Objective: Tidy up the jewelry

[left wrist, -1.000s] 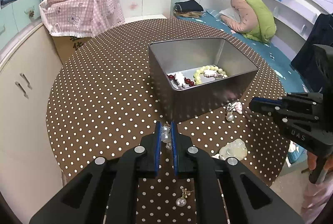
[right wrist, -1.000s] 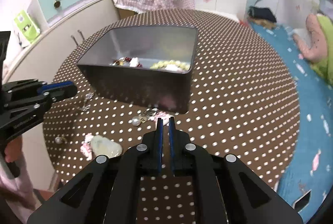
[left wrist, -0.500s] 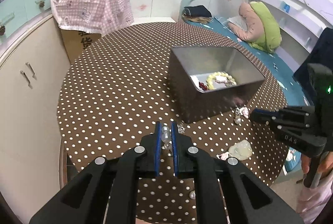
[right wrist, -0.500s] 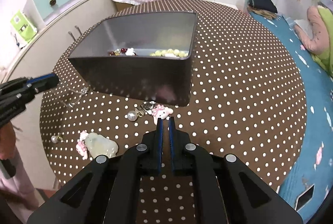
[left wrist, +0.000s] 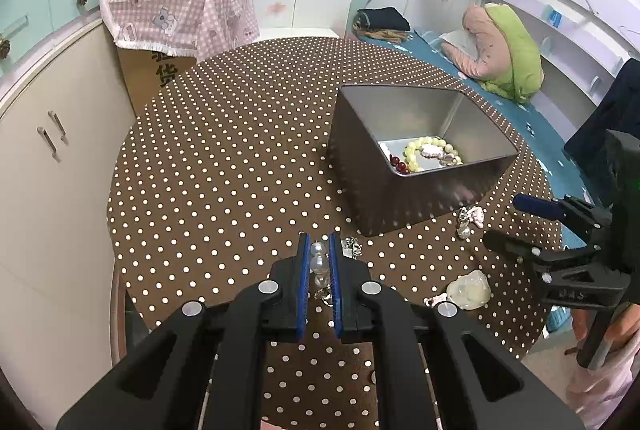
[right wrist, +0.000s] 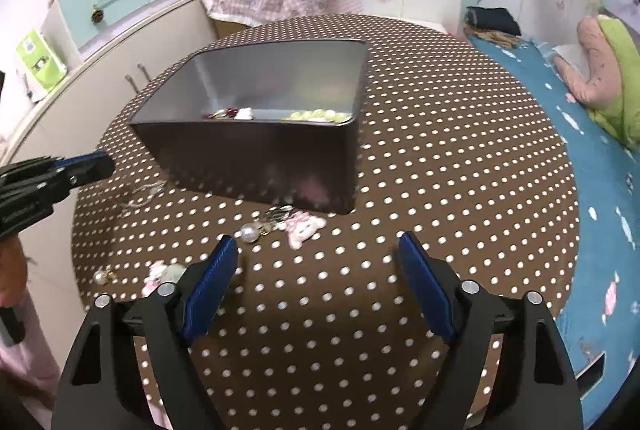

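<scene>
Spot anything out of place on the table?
Yes: loose jewelry lies outside the metal tin: a pearl earring and pink charm beside its front wall, a pale pendant near the table edge.

We see a pearl earring (left wrist: 319, 262), a short string of clear and white beads, pinched upright between the pads of our left hand-held gripper (left wrist: 319, 284) above the worktop (left wrist: 224, 166). The grey metal tin (left wrist: 416, 190) stands open on the worktop, holding a yellow-green bead bracelet (left wrist: 424, 150) and a dark red bead strand (left wrist: 400, 164) on its floor. Loose pieces lie just in front of the tin: a pearl charm with a pink bow (right wrist: 280, 226), a pale jade-like pendant (left wrist: 468, 290), and a small silver piece (left wrist: 352, 247). Another pearl earring (right wrist: 102, 276) lies near the worktop's edge.
</scene>
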Demonstrator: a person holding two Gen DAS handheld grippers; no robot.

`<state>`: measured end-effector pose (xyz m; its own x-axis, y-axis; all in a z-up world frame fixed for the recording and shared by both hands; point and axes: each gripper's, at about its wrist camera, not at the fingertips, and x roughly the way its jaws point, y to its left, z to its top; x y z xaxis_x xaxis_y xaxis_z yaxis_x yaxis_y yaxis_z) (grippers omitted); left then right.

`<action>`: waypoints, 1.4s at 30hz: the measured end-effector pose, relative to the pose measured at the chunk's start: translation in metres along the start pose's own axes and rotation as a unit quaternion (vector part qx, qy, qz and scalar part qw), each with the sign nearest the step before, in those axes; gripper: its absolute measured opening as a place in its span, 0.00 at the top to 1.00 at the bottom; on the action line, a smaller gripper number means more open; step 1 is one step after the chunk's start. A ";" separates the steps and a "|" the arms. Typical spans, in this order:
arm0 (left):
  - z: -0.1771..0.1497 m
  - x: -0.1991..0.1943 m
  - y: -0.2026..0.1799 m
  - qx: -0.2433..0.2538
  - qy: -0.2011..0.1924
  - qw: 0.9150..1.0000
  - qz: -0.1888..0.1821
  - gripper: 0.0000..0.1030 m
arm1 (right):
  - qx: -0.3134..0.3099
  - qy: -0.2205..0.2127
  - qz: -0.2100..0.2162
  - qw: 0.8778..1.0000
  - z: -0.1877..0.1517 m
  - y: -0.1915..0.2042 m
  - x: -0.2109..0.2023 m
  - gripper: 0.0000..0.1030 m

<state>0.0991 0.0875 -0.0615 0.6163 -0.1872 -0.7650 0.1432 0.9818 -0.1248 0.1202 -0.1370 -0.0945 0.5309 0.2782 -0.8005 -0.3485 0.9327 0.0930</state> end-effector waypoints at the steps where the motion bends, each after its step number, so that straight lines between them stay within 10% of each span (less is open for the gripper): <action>1: 0.000 0.001 0.000 0.000 0.000 1.000 -0.001 0.92 | 0.004 0.004 0.003 1.000 0.000 -0.001 0.001 0.41; 18: -0.002 0.012 -0.010 0.000 0.014 1.000 -0.012 0.92 | -0.030 -0.007 0.001 1.000 0.008 0.013 0.018 0.78; 42: 0.043 -0.050 -0.011 0.025 -0.076 0.997 -0.014 0.92 | 0.015 -0.068 -0.003 0.998 0.023 -0.024 -0.036 0.82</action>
<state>0.0997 0.0843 0.0056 0.7205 -0.2210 -0.6573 0.1981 0.9739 -0.1103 0.1271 -0.1639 -0.0547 0.6336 0.2983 -0.7139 -0.3219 0.9407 0.1074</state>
